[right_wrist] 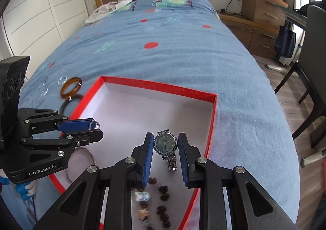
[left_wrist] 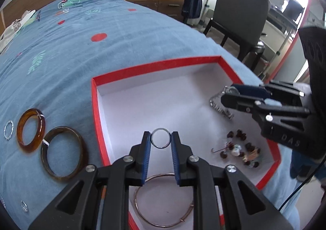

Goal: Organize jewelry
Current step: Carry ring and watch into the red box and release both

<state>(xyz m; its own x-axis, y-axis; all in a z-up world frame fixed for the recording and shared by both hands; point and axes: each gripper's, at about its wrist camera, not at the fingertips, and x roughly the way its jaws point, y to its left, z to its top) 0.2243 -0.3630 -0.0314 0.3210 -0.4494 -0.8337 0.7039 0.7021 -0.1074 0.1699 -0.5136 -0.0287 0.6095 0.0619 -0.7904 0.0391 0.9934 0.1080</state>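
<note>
A red box [left_wrist: 154,65] with a white floor lies on the blue bedspread; it also shows in the right wrist view [right_wrist: 163,86]. My left gripper [left_wrist: 160,138] is shut on a small silver ring [left_wrist: 160,128], held above the box floor. My right gripper [right_wrist: 166,142] is shut on a silver wristwatch [right_wrist: 165,142] by its face; the band hangs down over the box. In the left wrist view the right gripper [left_wrist: 229,93] is at the right with the watch band [left_wrist: 221,107] below it. A thin bangle [left_wrist: 163,201] and a coffee-bean bracelet [left_wrist: 242,149] lie in the box.
Two amber bangles [left_wrist: 30,130] [left_wrist: 64,152] and small silver rings [left_wrist: 8,130] lie on the bedspread left of the box. A dark chair [left_wrist: 240,12], a desk and wooden drawers [right_wrist: 262,8] stand to the right of the bed. Clothing [right_wrist: 110,9] lies near the headboard.
</note>
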